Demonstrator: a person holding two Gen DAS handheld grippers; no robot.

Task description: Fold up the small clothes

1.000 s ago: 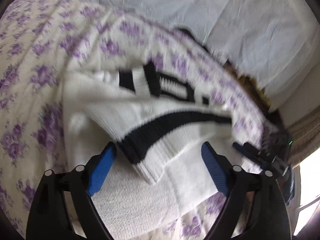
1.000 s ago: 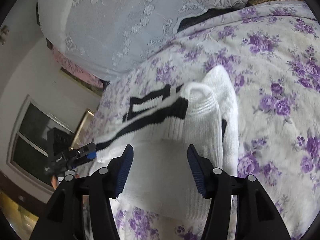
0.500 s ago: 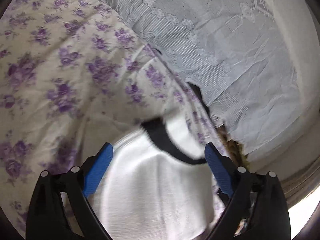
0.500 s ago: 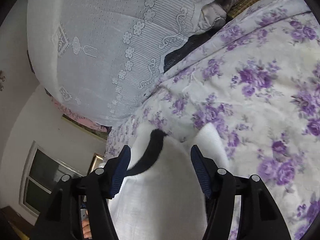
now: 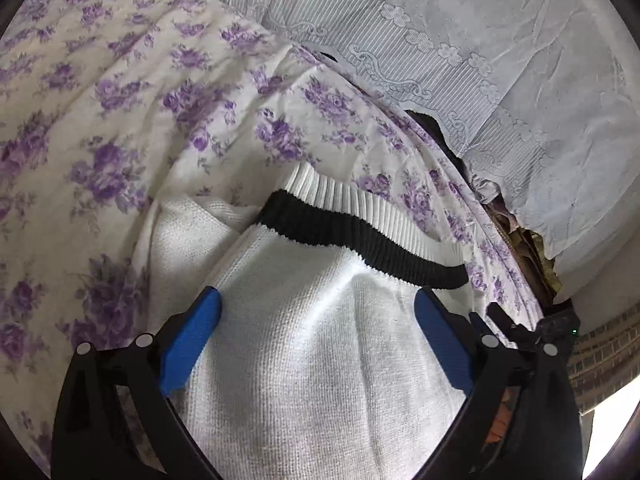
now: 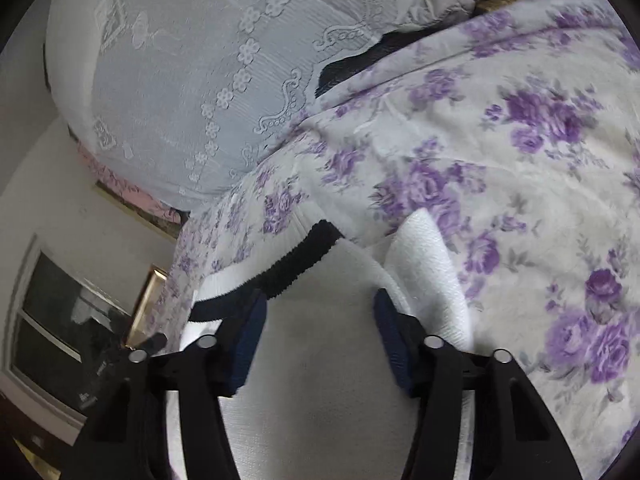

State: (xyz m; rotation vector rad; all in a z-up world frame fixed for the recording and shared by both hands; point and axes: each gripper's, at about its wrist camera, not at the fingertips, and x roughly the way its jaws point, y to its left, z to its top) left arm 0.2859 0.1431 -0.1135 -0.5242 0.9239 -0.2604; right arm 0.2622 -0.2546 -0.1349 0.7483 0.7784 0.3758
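Your left gripper [image 5: 318,312] hangs low over the white knitted sweater with the black ribbed band [image 5: 320,360], its blue-padded fingers [image 5: 188,340] spread wide with the knit filling the gap between them; nothing is pinched. Your right gripper [image 6: 318,312] is likewise parted, a little less widely, its dark blue pads [image 6: 246,344] standing either side of the same white sweater [image 6: 320,380] without closing on it. The sweater lies bunched on the bed's cream sheet printed with purple roses [image 5: 120,100], its black-and-white ribbed hem [image 5: 360,232] turned toward the far edge of the bed. A second white fold [image 6: 432,264] shows beside the right gripper's outer finger. Beyond the bed hangs a pale lace-patterned cloth [image 5: 460,40]. From the right wrist view a dark window [image 6: 60,320] sits at the lower left.
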